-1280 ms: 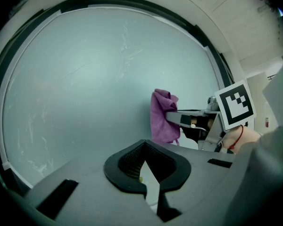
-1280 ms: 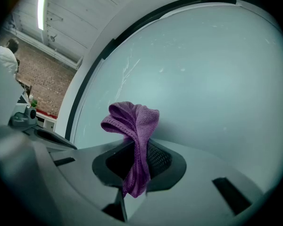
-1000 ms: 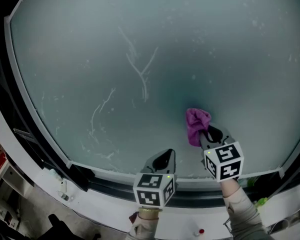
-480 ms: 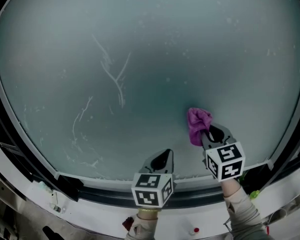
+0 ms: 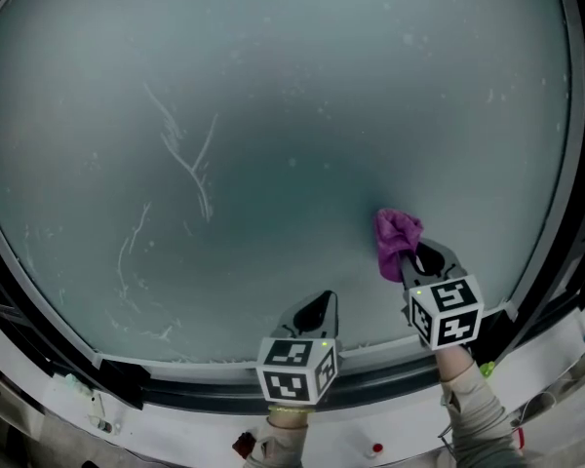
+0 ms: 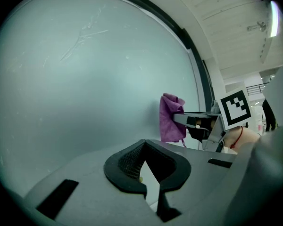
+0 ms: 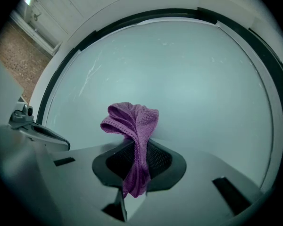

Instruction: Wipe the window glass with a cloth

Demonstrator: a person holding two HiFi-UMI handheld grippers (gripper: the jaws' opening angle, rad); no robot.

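The window glass [image 5: 292, 115] fills nearly the whole head view, a pale frosted pane inside a dark frame [image 5: 205, 386] that curves along the bottom and right edges. Low in the picture sit the two grippers. The left gripper [image 5: 317, 310] hangs at bottom centre, close to the glass, its jaws together on nothing. The right gripper [image 5: 424, 259], at lower right, is clamped on the purple cloth [image 5: 396, 240]. The cloth's bunched top stands out past the jaws and seems to press on the pane in its lower right part, while its tail hangs back between the pads. White scratchy streaks [image 5: 190, 154] show at upper left, with a thinner curl [image 5: 132, 261] below them and fine specks scattered about. Judging by those marks, the wiping looks hardly started: the left side is unreached, and most of the pane is left to do
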